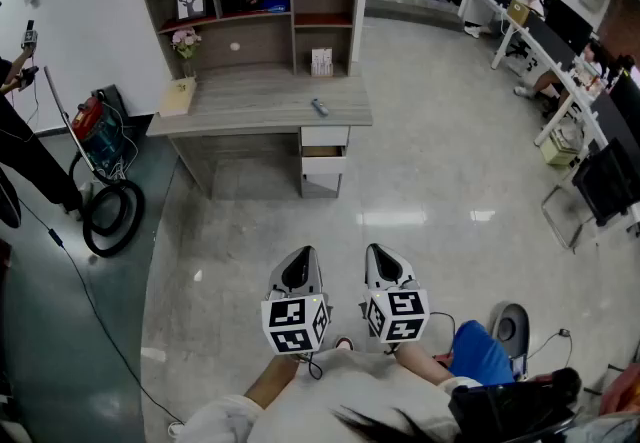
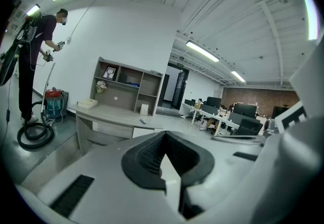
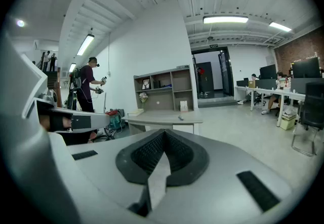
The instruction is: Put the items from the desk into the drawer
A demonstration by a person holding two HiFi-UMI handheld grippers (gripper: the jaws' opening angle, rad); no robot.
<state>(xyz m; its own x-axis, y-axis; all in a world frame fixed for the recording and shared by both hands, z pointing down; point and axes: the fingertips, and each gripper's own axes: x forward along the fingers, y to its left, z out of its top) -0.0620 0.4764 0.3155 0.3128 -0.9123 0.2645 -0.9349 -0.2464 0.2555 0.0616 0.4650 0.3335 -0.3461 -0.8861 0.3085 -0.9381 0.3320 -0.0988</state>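
The grey desk [image 1: 262,111] with its shelf unit stands far ahead across the floor. On its top lie a small dark item [image 1: 319,108], a tan book [image 1: 178,96], a flower vase [image 1: 185,43] and a white upright item [image 1: 321,62]. Under its right end is a drawer stack [image 1: 323,153]; one drawer looks pulled out a little. My left gripper [image 1: 300,259] and right gripper [image 1: 380,255] are side by side low in the head view, well short of the desk. Both are shut with nothing between the jaws. The desk also shows in the left gripper view [image 2: 109,113] and the right gripper view [image 3: 162,115].
A red vacuum [image 1: 90,121] with a coiled hose [image 1: 112,216] sits left of the desk, beside a standing person [image 1: 25,156]. Office desks with seated people [image 1: 560,61] line the right. A blue seat [image 1: 480,351] is at my right. Open floor lies between me and the desk.
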